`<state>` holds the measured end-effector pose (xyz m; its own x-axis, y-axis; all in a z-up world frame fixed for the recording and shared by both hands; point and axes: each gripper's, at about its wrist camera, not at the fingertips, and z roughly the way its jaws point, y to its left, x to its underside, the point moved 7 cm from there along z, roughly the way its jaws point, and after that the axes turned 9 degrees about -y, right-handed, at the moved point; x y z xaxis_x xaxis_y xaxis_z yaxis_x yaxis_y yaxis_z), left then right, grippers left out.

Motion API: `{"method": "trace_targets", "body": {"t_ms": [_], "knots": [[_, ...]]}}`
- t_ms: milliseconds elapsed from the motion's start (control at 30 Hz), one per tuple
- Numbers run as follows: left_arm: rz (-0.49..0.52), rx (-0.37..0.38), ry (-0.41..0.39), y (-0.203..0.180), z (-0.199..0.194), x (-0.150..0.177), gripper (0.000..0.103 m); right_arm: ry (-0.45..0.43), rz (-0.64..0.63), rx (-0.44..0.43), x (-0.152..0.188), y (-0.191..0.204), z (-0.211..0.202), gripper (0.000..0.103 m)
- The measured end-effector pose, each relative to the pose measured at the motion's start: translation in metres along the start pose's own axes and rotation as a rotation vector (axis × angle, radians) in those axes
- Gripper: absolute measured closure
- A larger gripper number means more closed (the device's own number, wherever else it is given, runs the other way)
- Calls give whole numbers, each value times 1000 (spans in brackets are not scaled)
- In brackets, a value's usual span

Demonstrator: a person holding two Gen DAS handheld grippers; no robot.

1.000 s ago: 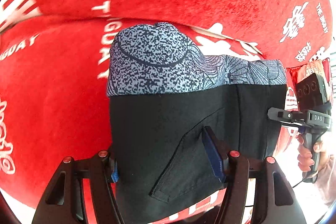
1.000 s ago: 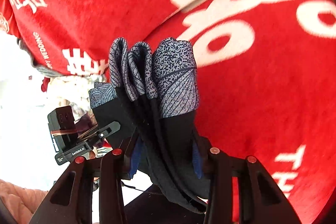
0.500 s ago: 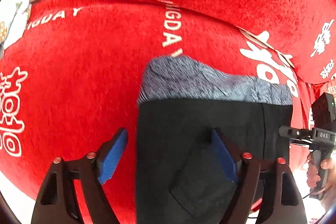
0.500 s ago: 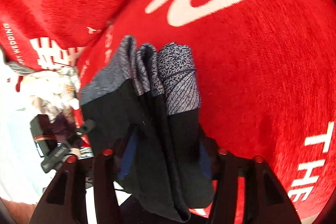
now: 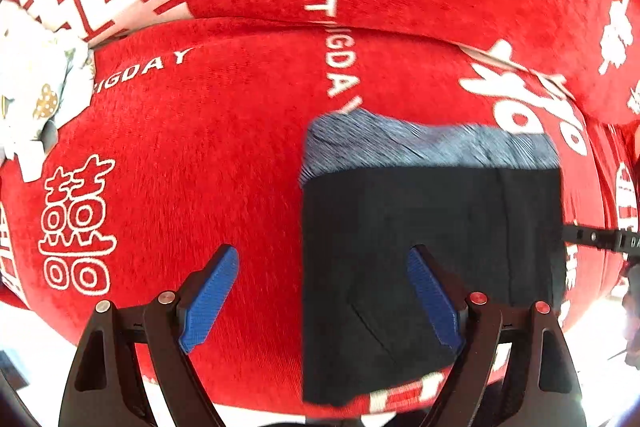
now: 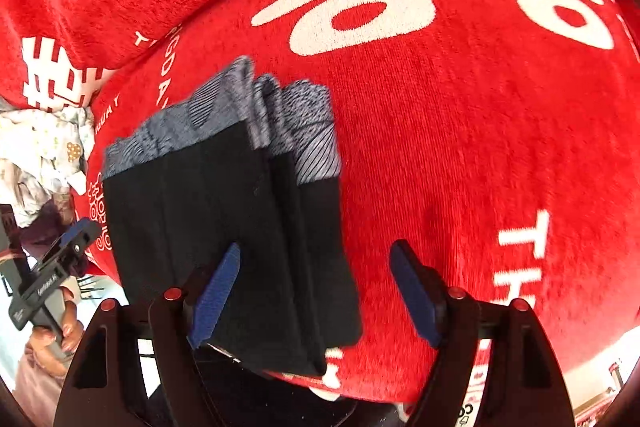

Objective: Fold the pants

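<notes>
A red plush blanket (image 5: 248, 155) with white lettering and double-happiness characters covers the whole surface, another red cushion rising behind it. The folded pants (image 5: 432, 247), black with a blue-grey patterned band along the far edge, lie flat on the blanket as a compact stack. The left hand-held gripper (image 5: 320, 291) is spread wide with nothing between its blue pads; its right finger overlaps the pants' left part, the other is over bare blanket. The right hand-held gripper (image 6: 316, 291) is likewise wide open and empty, near the stack's right edge (image 6: 224, 227). A crumpled pale floral cloth (image 6: 44, 143) lies at the blanket's left side.
</notes>
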<state>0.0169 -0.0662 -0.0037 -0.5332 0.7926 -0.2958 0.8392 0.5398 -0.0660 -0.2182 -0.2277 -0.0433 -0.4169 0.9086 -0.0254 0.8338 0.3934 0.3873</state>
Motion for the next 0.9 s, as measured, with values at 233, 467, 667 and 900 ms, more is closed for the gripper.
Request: {"method": "trace_targets", "body": {"t_ms": [233, 467, 667, 900], "knots": [[25, -19, 66, -29, -30, 18, 16, -12, -8, 41, 21, 23, -31, 14], [57, -20, 86, -47, -60, 17, 0, -51, -33, 64, 29, 47, -63, 0], [77, -64, 70, -46, -77, 9, 0, -94, -72, 140, 30, 61, -88, 0], [53, -121, 55, -36, -93, 6, 0, -87, -91, 236, 39, 70, -103, 0]]}}
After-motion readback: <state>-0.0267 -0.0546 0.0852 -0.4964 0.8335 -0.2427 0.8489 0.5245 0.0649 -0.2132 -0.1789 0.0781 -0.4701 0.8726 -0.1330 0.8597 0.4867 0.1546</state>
